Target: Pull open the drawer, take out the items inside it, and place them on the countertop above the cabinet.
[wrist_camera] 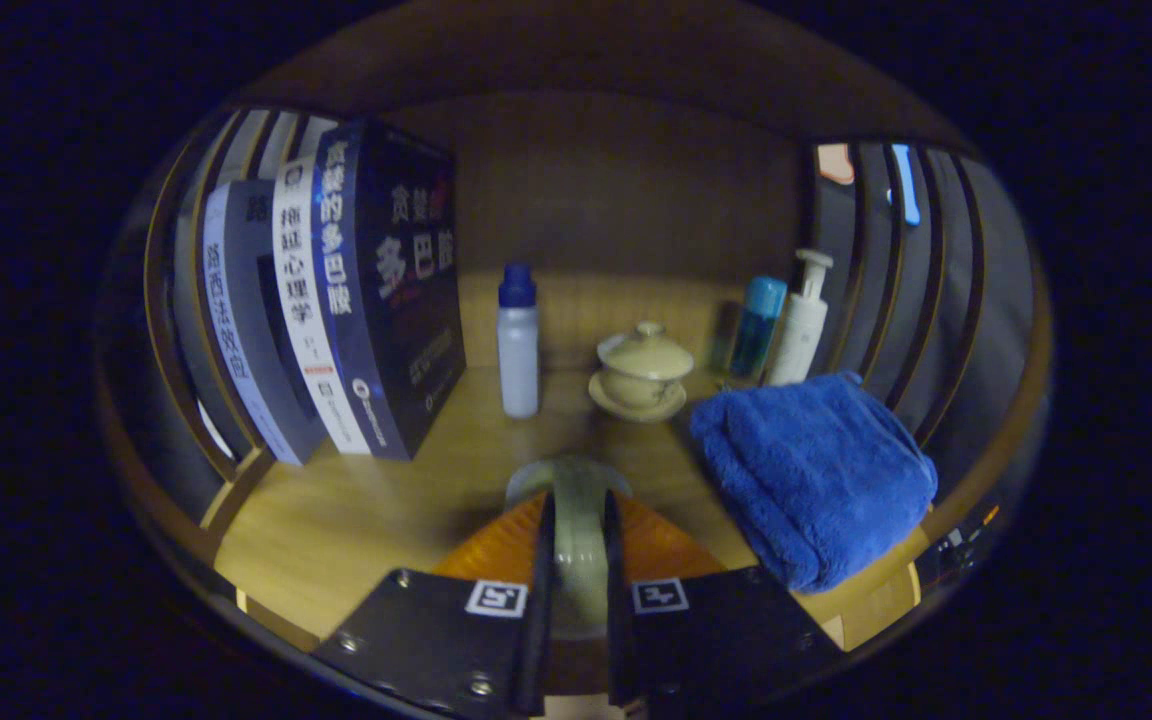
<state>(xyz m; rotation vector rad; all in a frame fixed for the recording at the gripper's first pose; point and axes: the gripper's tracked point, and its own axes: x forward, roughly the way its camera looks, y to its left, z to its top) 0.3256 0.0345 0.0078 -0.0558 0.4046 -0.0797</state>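
I've got the gripper [576, 560] clamped on a pale, smooth rounded item [573, 520], something like a small ceramic cup or curved piece; I can't tell exactly what it is, only that both fingers press on its sides and its rounded end pokes out ahead of the tips. It's hanging just over the wooden countertop [386, 510], so I judge this is one drawer item at the point of being set down.

Here's what worries me. That glazed-looking surface is slick, and the fingers grip it along a narrow band; if I tilt or open up while it's above the wood, it could roll or drop and chip. The landing spot is tight too. The folded blue towel [816, 470] sits just to the right of the fingers, and a careless nudge would drag it. Straight ahead stands the lidded tea bowl on its saucer [641, 375], lid on, contents hidden; bumping it could knock the lid off. Left of that is a white bottle with a blue cap [518, 345], tall and narrow, easy to topple.

Further back on the right, a teal-capped bottle [758, 328] and a white pump bottle [798, 325] stand close together against the slatted side. All are closed, and I can't tell what's in them. The books [336, 300] stand upright on the left, well apart from my path.

I'd lower it onto the bare wood between towel and books.
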